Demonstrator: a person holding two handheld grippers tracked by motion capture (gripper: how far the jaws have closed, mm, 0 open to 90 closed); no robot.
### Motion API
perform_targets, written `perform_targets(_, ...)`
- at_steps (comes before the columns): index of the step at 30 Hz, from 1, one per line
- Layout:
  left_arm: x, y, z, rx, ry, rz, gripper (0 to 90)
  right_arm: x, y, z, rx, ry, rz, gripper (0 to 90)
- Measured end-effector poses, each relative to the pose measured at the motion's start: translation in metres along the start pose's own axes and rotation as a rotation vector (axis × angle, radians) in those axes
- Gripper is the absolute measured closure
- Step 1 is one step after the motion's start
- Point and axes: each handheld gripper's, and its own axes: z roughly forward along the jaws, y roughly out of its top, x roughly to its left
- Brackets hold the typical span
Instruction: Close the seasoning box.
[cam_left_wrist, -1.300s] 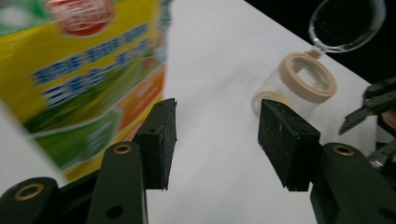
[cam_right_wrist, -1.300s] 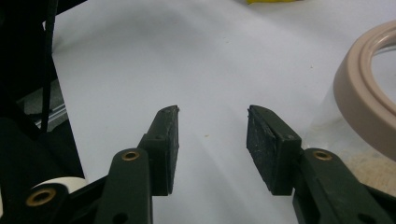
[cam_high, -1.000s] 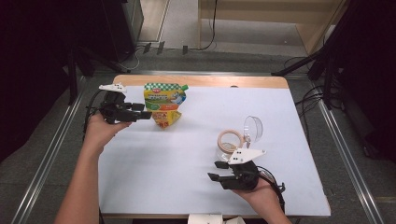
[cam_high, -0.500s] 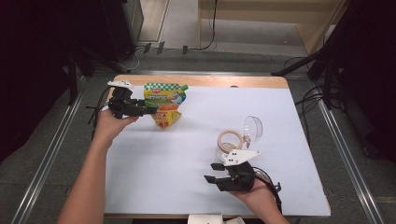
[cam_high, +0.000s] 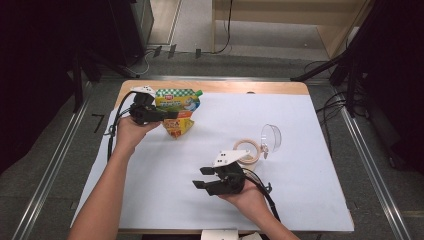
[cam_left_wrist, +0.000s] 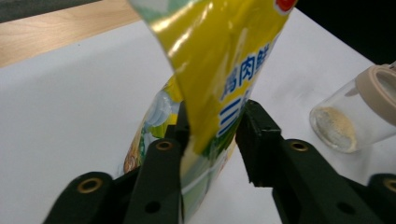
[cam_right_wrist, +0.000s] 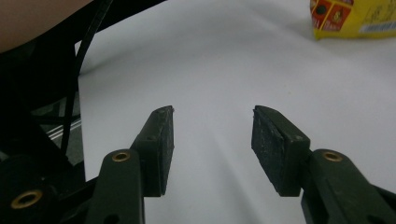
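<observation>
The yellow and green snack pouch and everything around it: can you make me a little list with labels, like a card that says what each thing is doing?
held thing: yellow and green foil snack pouch, between the jaws of the left gripper
pouch in high view: at the far left of the white table sheet
left gripper: jaws close on both sides of the pouch; a small gap shows at one jaw
right gripper: jaws apart, nothing between them, over bare sheet
nearby: clear glass jar with a beige lid, lying on its side
</observation>
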Motion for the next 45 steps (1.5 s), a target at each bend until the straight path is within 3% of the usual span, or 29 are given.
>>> perform_targets(2,0.000,-0.001,-0.003,-0.010,-0.019,-0.017,76.8,-0.001,0.003,0.004,-0.014,-0.018,-0.026,48.6)
perform_targets(5,0.000,-0.002,-0.005,-0.015,-0.032,-0.021,83.9,-0.002,0.003,0.006,-0.023,-0.028,-0.019,47.5)
perform_targets(6,-0.003,-0.004,-0.007,-0.018,-0.034,-0.023,90.0,-0.004,0.001,0.007,-0.025,-0.040,-0.013,46.9)
perform_targets(12,-0.008,-0.003,-0.011,-0.003,-0.035,-0.053,90.0,-0.006,-0.007,0.005,-0.024,-0.054,-0.001,46.2)
perform_targets(17,-0.023,0.005,-0.024,0.028,-0.069,-0.055,90.0,-0.006,-0.010,0.006,-0.025,-0.073,-0.023,42.8)
perform_targets(22,-0.037,0.011,-0.034,0.038,-0.079,-0.039,90.0,-0.009,-0.012,0.006,-0.020,-0.079,-0.004,43.4)
perform_targets(26,-0.052,0.014,-0.042,0.022,-0.066,0.002,90.0,-0.011,-0.014,0.005,-0.027,-0.086,0.005,43.5)
perform_targets(34,-0.075,0.019,-0.047,0.046,-0.105,0.018,90.0,-0.015,-0.017,0.005,-0.013,-0.125,0.021,43.5)
perform_targets(45,-0.112,0.030,-0.054,0.076,-0.182,0.088,90.0,-0.016,-0.020,0.011,0.018,-0.153,0.031,46.7)
